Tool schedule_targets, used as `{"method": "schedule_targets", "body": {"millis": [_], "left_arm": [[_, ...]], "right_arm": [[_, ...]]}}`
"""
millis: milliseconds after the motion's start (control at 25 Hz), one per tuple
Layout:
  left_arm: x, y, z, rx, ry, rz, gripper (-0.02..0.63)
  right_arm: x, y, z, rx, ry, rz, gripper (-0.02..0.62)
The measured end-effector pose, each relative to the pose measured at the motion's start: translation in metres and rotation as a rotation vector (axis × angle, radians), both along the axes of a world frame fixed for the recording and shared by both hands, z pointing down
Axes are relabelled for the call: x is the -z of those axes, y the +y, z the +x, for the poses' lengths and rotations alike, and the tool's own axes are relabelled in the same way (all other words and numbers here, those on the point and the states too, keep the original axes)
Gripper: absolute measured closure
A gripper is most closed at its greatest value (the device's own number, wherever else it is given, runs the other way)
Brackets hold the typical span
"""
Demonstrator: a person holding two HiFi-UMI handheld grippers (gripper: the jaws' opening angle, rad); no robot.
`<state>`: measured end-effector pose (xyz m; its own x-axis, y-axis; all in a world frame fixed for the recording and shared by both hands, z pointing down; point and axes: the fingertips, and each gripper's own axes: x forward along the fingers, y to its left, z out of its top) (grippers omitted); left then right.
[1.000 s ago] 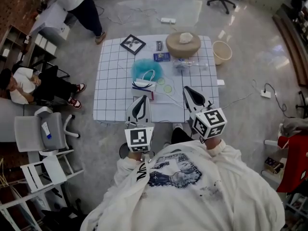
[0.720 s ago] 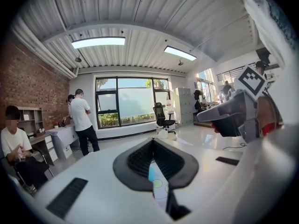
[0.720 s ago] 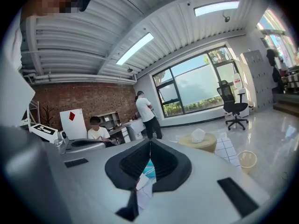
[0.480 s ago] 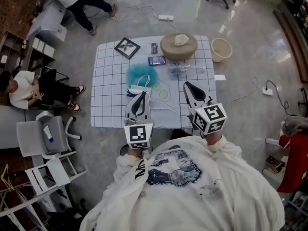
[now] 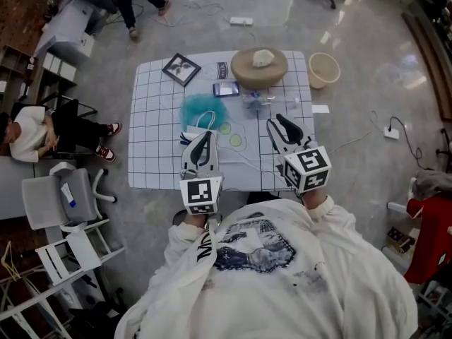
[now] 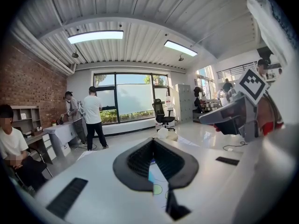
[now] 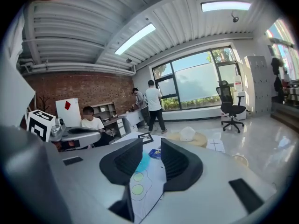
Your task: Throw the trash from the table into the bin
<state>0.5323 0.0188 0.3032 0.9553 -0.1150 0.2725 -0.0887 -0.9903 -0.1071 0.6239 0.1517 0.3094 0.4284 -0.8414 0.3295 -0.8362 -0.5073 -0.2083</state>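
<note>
The tabletop [image 5: 155,161] wears a white cloth ruled in dark squares; the person stands at its near edge with both grippers held over it. At the far edge sits a round tan basket [image 5: 244,73], and a crumpled white lump [image 5: 263,57] lies in its middle. On the floor just beside the table's far right corner stands the beige bin [image 5: 324,70], well apart from both grippers; only its pale bottom shows inside.

Near the centre a teal fluffy tuft [image 5: 203,109] rests against a white bag with handles [image 5: 205,127]; what the bag holds cannot be made out. A framed picture [image 5: 181,69] lies at the far left; a blue packet [image 5: 226,88] and a clear wrapper [image 5: 260,103] lie in front of the basket; two green discs [image 5: 236,140] sit between the grippers.

The left gripper [image 6: 152,143] has its jaws drawn together at the tips with nothing in them; from above they overlap the near side of the white bag, and contact cannot be judged. The right gripper [image 7: 152,146] has its jaws a narrow way apart, having just been opening, and empty; the clear wrapper lies just beyond their tips, while the teal tuft and blue packet show through the gap farther off.
</note>
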Motion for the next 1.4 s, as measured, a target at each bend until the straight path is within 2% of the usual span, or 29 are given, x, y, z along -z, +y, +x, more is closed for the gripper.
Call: {"method": "schedule_targets", "body": {"millis": [240, 320, 480, 600, 840, 1000, 1400], "left_arm": [[-0.005, -0.004, 0.011, 0.011, -0.013, -0.006, 0.6], [-0.007, -0.005, 0.015, 0.014, -0.018, -0.006, 0.6], [-0.011, -0.006, 0.022, 0.021, -0.03, -0.011, 0.6], [-0.016, -0.007, 0.027, 0.027, -0.042, -0.013, 0.6], [-0.023, -0.014, 0.031, 0.058, -0.064, -0.011, 0.6], [-0.026, -0.018, 0.028, 0.09, -0.071, -0.006, 0.6], [-0.036, -0.032, 0.018, 0.16, -0.098, -0.008, 0.6]], "right_arm": [[-0.016, -0.009, 0.009, 0.097, -0.035, -0.041, 0.336], [-0.022, -0.014, 0.012, 0.145, -0.048, -0.052, 0.23], [-0.032, -0.023, 0.015, 0.249, -0.041, -0.096, 0.151], [-0.04, -0.028, 0.019, 0.319, -0.004, -0.152, 0.143], [-0.077, -0.032, 0.041, 0.461, 0.104, -0.359, 0.146], [-0.101, -0.037, 0.061, 0.527, 0.153, -0.452, 0.146], [-0.169, -0.039, 0.072, 0.727, 0.186, -0.673, 0.149]]}}
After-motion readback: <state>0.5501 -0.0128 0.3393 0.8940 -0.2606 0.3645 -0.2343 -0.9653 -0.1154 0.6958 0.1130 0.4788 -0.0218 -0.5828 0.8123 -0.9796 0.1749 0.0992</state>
